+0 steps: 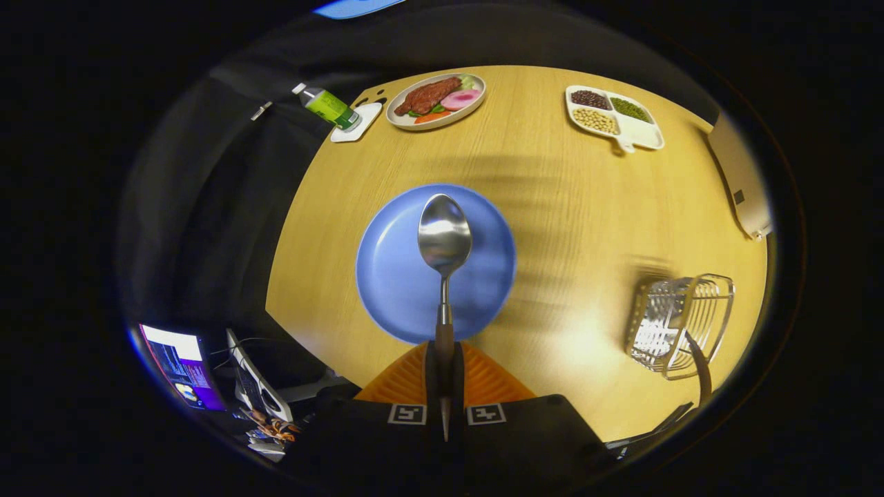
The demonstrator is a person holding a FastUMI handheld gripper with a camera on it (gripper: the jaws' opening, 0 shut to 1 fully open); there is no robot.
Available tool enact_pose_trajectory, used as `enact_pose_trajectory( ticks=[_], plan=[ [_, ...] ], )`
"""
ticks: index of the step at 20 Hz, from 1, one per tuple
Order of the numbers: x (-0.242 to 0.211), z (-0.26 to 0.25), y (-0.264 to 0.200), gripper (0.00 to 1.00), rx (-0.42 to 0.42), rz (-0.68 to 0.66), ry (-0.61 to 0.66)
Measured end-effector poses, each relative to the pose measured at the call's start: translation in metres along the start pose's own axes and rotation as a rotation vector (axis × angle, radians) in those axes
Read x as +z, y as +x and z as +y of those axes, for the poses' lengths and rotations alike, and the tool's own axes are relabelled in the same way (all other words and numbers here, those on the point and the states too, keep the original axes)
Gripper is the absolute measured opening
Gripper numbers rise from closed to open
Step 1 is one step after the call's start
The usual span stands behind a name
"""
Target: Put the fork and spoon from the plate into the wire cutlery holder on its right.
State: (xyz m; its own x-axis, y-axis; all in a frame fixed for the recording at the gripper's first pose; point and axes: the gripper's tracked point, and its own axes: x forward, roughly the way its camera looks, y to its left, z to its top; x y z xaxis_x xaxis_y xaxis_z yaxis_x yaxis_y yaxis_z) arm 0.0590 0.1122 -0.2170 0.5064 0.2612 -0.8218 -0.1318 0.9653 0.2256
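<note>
One spoon, its handle clamped between the two closed fingers of the one tongs. One blue plate beneath it. One wire holder, with one dark handle sticking out of it. One plate of food. One divided tray with four compartments, three of them filled with beans. One bottle on one white coaster. One tabletop. One lit screen.
</note>
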Motion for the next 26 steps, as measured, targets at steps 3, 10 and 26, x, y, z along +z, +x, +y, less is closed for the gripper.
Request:
enact_pose_trajectory(
  ticks=[3, 10, 26],
  plan=[
    [-0.009, -0.024, -0.04, 0.07, -0.017, -0.007, -0.004],
    [-0.02, -0.091, -0.104, 0.07, -0.075, 0.041, 0.012],
    [-0.045, -0.201, -0.138, 0.07, -0.173, 0.492, -0.161]
  ],
)
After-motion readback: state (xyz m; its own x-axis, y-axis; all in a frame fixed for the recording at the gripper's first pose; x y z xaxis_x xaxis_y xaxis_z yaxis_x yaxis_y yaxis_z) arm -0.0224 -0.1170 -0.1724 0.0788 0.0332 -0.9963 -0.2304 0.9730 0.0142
